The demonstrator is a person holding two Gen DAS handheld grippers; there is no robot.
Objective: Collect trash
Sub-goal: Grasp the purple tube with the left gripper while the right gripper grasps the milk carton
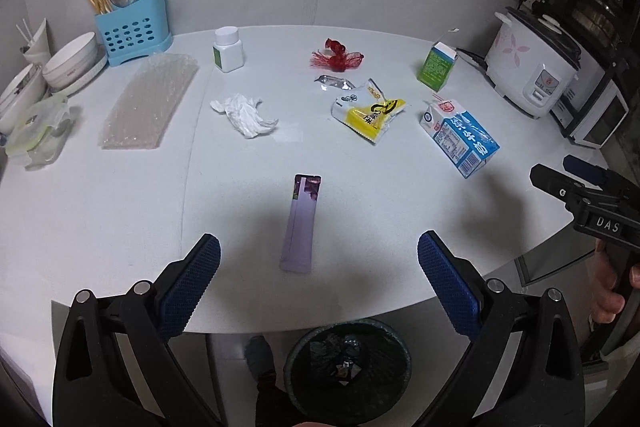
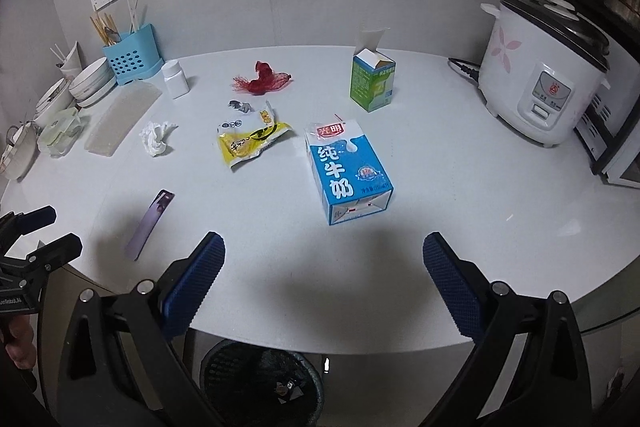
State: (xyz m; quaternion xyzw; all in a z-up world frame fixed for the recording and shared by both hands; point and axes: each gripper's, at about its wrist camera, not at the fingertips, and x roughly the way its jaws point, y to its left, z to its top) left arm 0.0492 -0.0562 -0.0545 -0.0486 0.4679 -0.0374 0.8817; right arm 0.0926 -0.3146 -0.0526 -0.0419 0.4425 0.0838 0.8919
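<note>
Hovering above the near edge of the tabletop (image 1: 100,211), the left gripper (image 1: 318,251) has its jaws spread wide and empty, and the purple sachet (image 1: 302,223) lies flat straight ahead, centred in the gap between them. That sachet looks like the natural first pick: it is thin and flush with the surface, so the person probably does best to lower the jaws along its long sides and pinch across the narrow width, tilting a little so one pad can get under an edge. The trash bin (image 1: 348,367) sits below and just behind the jaws, under the tabletop's edge, so the carry would be short.

Further out from the left jaws lie a crumpled white tissue (image 1: 244,113), a yellow snack wrapper (image 1: 366,113) and a red mesh scrap (image 1: 338,57).

The right gripper (image 2: 324,267) also stands wide open and holds nothing. The blue milk carton (image 2: 348,171) lies on its side just ahead of its jaws, slightly left of centre; a green carton (image 2: 372,83) stands upright beyond it. The milk carton is boxy and looks slightly dented, so a grip across its narrower faces should hold without crushing it.
</note>
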